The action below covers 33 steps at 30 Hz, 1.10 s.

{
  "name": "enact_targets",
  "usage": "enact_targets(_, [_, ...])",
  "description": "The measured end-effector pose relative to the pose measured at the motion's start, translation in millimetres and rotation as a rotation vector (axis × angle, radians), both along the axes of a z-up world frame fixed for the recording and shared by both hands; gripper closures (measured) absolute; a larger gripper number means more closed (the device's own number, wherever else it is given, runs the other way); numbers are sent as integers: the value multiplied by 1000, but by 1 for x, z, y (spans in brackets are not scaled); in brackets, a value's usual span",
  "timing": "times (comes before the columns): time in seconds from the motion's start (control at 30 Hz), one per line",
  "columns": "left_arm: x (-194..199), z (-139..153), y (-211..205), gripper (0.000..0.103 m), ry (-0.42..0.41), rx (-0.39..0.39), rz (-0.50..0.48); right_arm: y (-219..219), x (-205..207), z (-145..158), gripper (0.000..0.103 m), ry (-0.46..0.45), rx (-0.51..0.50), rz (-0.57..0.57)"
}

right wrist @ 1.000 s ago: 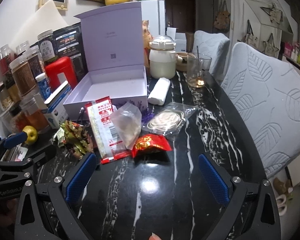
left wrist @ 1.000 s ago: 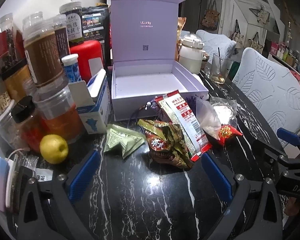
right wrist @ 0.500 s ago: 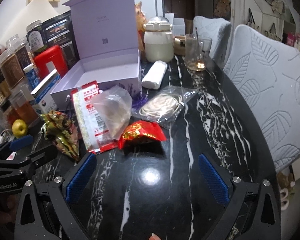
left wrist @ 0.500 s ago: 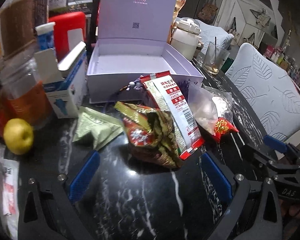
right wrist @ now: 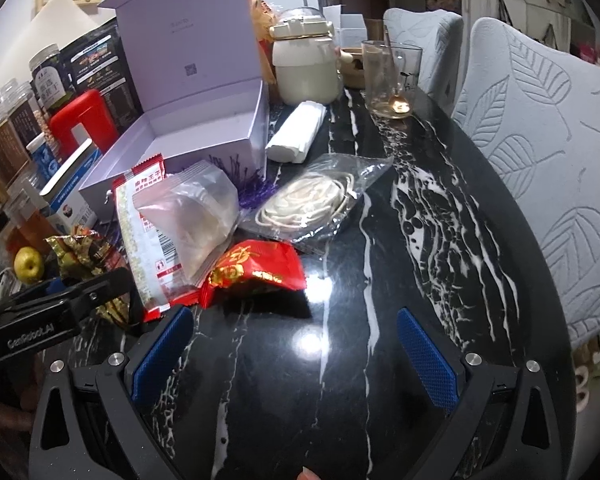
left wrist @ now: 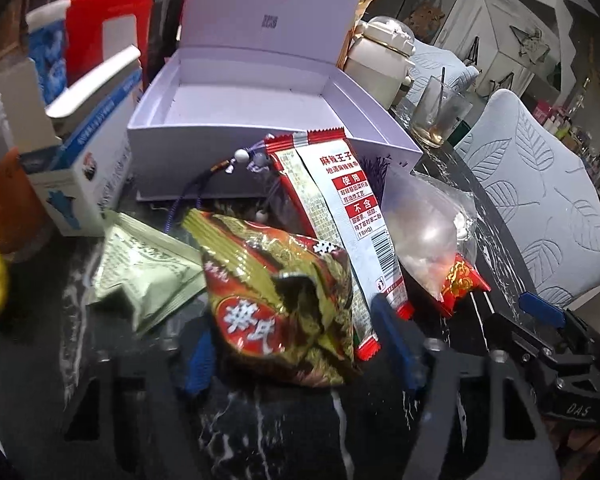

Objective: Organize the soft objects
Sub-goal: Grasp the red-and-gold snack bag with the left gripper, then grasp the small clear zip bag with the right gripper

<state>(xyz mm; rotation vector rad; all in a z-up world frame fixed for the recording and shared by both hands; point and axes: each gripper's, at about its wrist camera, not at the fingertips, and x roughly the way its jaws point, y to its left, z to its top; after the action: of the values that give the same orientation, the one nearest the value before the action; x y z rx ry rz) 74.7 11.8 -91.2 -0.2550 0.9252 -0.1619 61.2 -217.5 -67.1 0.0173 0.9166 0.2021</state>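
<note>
Two grippers face the snack pile in front of the open lilac box [left wrist: 236, 144]. The left gripper [left wrist: 296, 340] has just been closing, its blue pads now flanking the crumpled gold-and-red snack bag [left wrist: 276, 300], which bulges between them; whether they press it I cannot tell. That bag lies nearer than the box, its long axis slanting boxward. The right gripper [right wrist: 296, 356] is spread wide over bare marble, the red packet [right wrist: 260, 270] just ahead. A long red-and-white sachet [left wrist: 340, 216] overlaps the bag's right side and could drag along.
</note>
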Motion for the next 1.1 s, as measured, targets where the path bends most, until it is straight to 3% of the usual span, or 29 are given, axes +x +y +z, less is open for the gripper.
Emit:
enact_targets(0.13, [2, 0, -4, 52, -26, 21, -35, 1, 6, -2, 0, 6, 18, 17])
enact_targets(0.47, [-18, 15, 4, 54, -69, 35, -66, 7, 10, -12, 0, 69, 53, 37])
enact_targets(0.97, [-51, 42, 50, 54, -135, 58, 41, 53, -2, 4, 0, -42, 0, 105])
enact_targets(1.1, [-50, 47, 55, 54, -146, 57, 52, 67, 1, 9, 13, -81, -25, 129])
